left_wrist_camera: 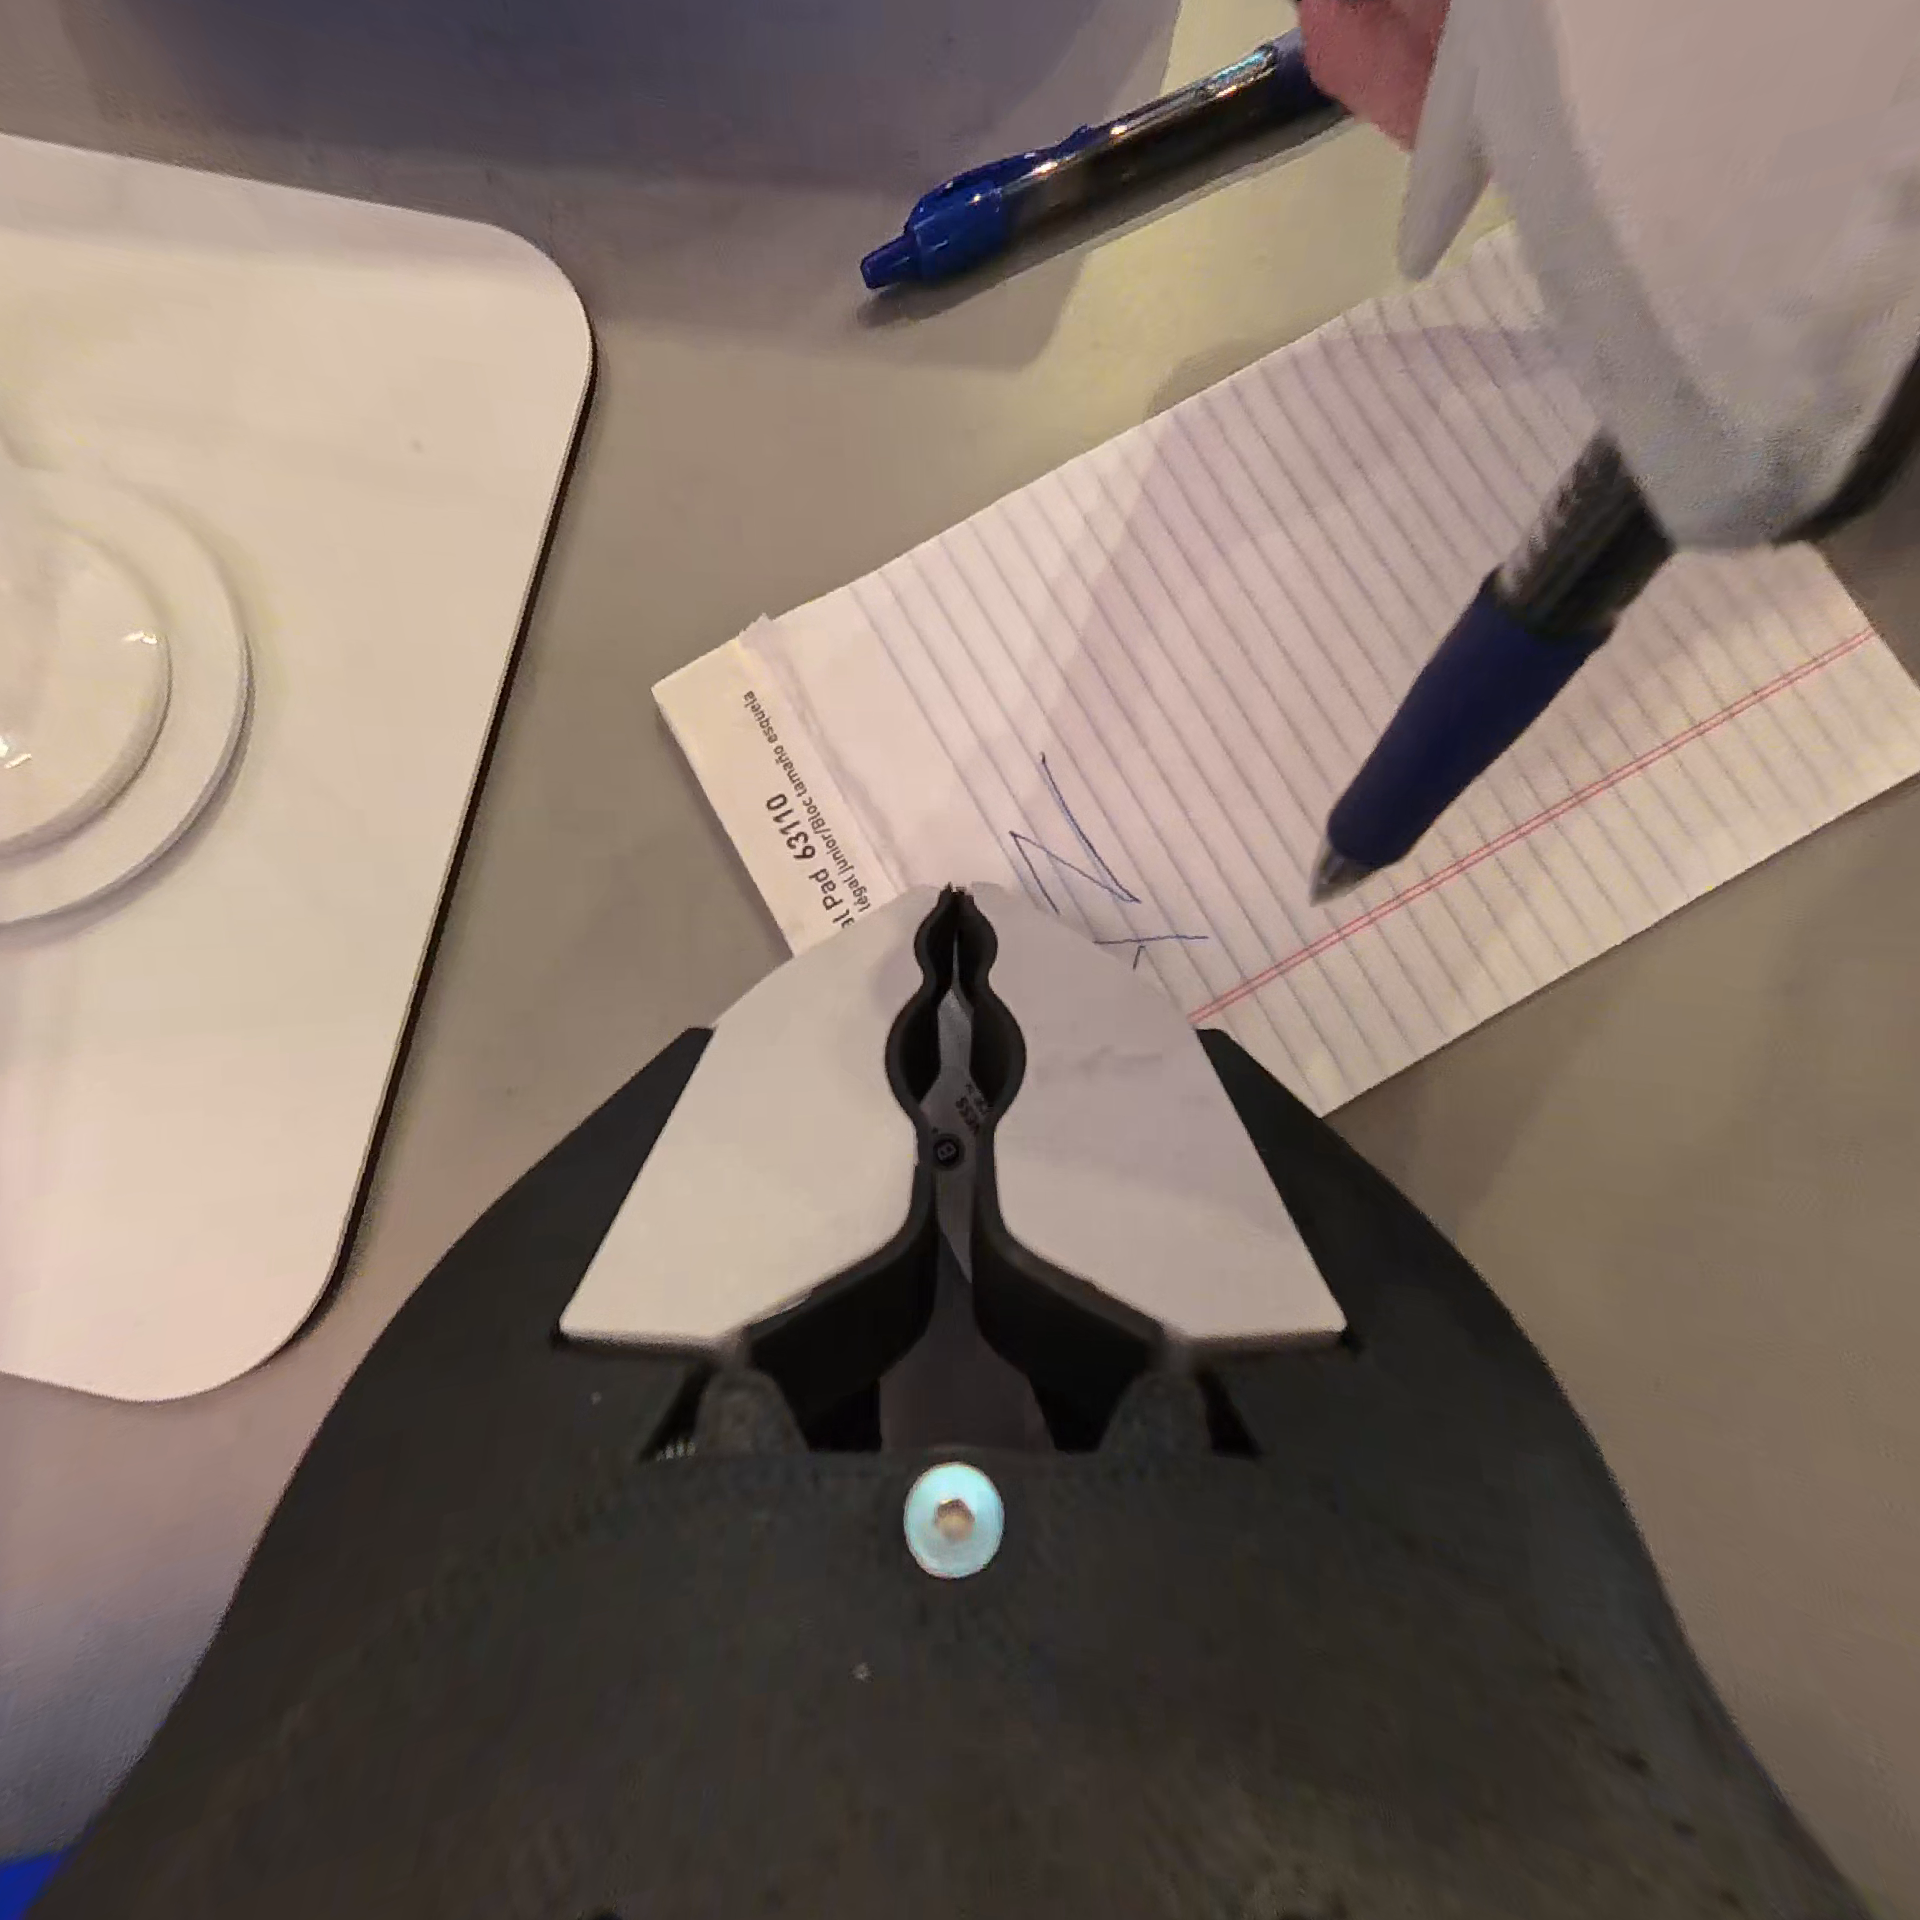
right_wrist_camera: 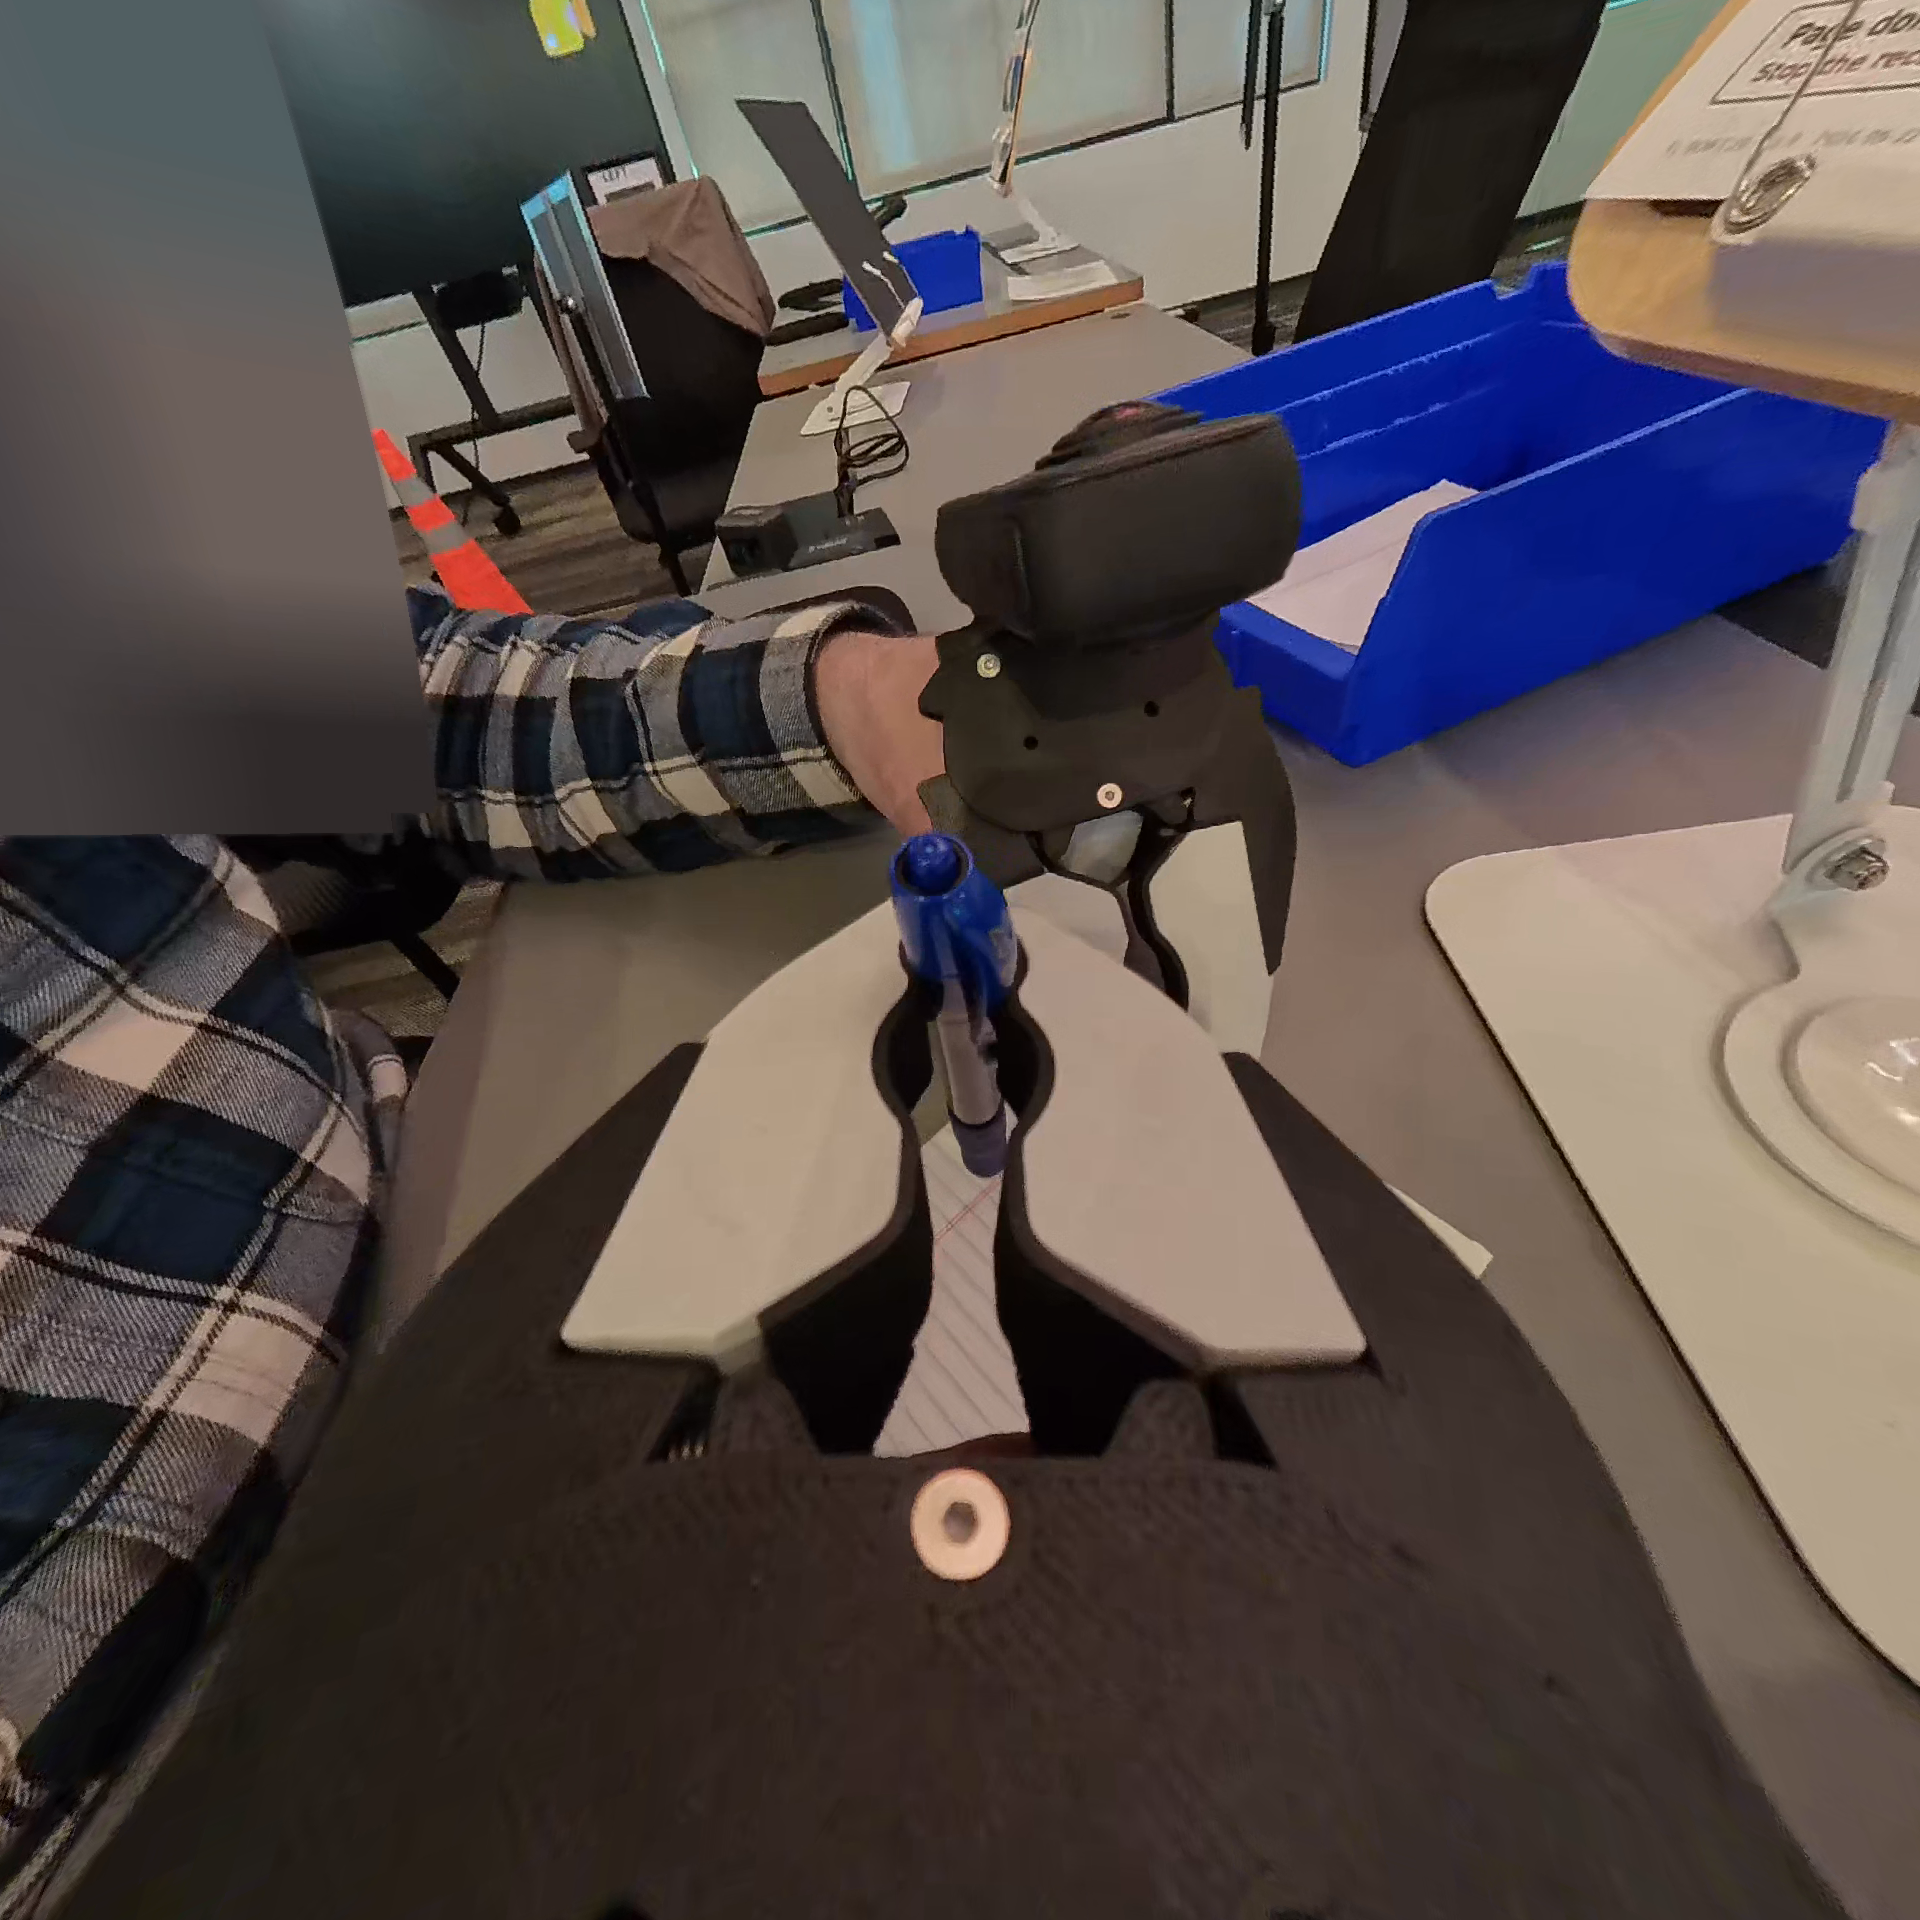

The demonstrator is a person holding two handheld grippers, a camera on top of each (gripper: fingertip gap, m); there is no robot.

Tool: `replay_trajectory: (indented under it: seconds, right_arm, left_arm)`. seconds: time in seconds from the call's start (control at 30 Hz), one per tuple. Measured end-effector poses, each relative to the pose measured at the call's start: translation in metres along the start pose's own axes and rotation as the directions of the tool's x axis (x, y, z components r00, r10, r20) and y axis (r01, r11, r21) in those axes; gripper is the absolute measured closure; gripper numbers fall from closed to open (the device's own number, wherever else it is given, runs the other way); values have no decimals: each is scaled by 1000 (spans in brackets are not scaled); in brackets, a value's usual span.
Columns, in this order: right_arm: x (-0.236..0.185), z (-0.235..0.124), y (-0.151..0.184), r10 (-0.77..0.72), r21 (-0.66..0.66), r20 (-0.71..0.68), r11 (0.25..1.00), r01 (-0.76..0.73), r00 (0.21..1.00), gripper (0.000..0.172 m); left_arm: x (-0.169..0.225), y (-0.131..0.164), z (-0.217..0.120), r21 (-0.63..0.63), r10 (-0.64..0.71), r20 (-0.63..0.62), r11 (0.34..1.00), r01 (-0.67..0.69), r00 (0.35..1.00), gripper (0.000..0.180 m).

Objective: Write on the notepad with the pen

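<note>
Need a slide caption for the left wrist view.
Shut left gripper over the lined notepad corner; right gripper's blue pen poised beside blue scribbles.

A second blue pen (left_wrist_camera: 1091,166) laid on the grey worktop (left_wrist_camera: 644,540) far beyond the tool, white stand base (left_wrist_camera: 260,727) seen to its left, blue bin (right_wrist_camera: 1558,540) seen behind the right tool

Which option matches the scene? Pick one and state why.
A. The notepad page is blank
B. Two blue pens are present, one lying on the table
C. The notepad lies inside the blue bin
B: one blue pen lies on the table beyond the notepad, while the right claw holds another pen over the page.
</note>
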State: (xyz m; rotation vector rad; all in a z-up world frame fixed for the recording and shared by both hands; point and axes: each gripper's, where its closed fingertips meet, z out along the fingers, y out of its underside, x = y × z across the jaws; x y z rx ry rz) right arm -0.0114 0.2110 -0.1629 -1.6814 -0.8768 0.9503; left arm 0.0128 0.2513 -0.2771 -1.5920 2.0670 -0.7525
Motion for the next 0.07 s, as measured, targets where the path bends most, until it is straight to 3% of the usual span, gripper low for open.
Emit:
replay_trajectory:
  seconds: [0.07]
  right_arm:
    - [3,3,4,1,-9,0,1000,-1,1000,164]
  left_arm:
    - [0,0,0,6,-5,-6,1000,5,1000,180]
